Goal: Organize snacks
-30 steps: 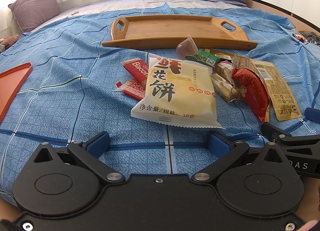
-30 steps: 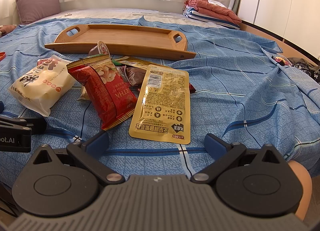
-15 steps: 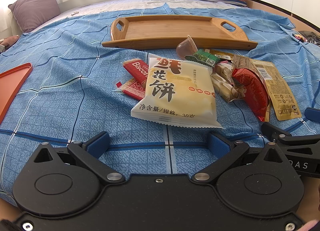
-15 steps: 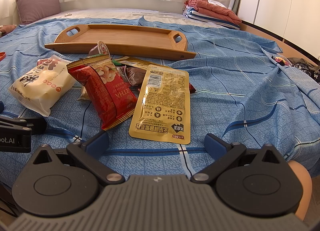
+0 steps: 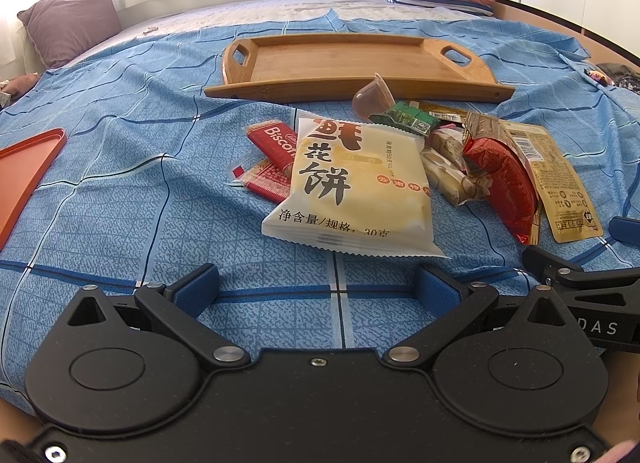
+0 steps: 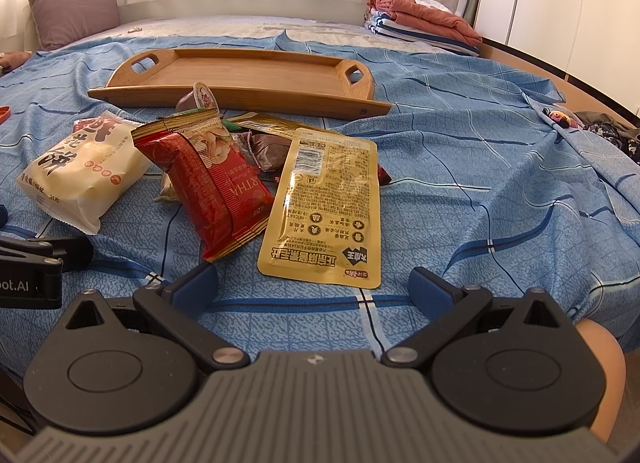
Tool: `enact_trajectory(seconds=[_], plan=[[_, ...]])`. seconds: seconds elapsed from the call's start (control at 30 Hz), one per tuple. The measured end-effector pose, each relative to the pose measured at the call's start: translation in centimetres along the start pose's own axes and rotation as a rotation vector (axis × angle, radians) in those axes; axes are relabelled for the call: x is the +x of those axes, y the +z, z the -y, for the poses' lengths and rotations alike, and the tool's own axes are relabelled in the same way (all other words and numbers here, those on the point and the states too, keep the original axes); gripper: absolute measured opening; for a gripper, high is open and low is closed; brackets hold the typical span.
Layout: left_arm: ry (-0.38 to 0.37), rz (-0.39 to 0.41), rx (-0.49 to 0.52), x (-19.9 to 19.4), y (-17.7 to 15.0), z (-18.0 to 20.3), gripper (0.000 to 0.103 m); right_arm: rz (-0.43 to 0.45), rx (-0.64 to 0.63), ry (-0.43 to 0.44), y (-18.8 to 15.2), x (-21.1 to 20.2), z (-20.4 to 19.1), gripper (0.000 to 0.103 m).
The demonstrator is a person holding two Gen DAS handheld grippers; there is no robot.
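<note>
On the blue bedsheet (image 5: 120, 199): snacks heaped loosely, cream pastry packet (image 5: 352, 183) foremost, gold pouch (image 6: 324, 207) alongside. Wooden tray (image 5: 344, 63) set beyond, unfilled, presumably as destination. Left gripper (image 5: 318, 287) and right gripper (image 6: 312, 287) held wide apart, nothing grasped.

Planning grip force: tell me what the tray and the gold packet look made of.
Tray: looks like wood or bamboo, smooth satin finish, with visible grain and joints. Gold packet: probably thin plastic or foil film, glossy, with wrinkles and glare.
</note>
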State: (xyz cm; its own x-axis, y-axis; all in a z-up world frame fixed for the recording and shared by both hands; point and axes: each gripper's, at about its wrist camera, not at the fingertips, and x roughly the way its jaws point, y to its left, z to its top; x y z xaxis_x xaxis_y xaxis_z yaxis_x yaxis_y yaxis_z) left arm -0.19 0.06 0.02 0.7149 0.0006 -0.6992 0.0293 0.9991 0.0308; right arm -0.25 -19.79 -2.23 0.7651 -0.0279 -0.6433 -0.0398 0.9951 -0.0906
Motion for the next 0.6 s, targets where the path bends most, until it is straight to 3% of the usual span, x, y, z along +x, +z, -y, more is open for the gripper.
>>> enact_trajectory(seconds=[0.5,0.6], plan=[[-0.004,-0.001,0.018,0.0,0.5,0.0,0.103,0.034,0.034,0.022,-0.1,-0.4,0.7,0.103],[-0.044,0.007,-0.013,-0.9,0.9,-0.5,0.099,0.065,0.068,0.032,0.0,-1.1,1.0,0.099]])
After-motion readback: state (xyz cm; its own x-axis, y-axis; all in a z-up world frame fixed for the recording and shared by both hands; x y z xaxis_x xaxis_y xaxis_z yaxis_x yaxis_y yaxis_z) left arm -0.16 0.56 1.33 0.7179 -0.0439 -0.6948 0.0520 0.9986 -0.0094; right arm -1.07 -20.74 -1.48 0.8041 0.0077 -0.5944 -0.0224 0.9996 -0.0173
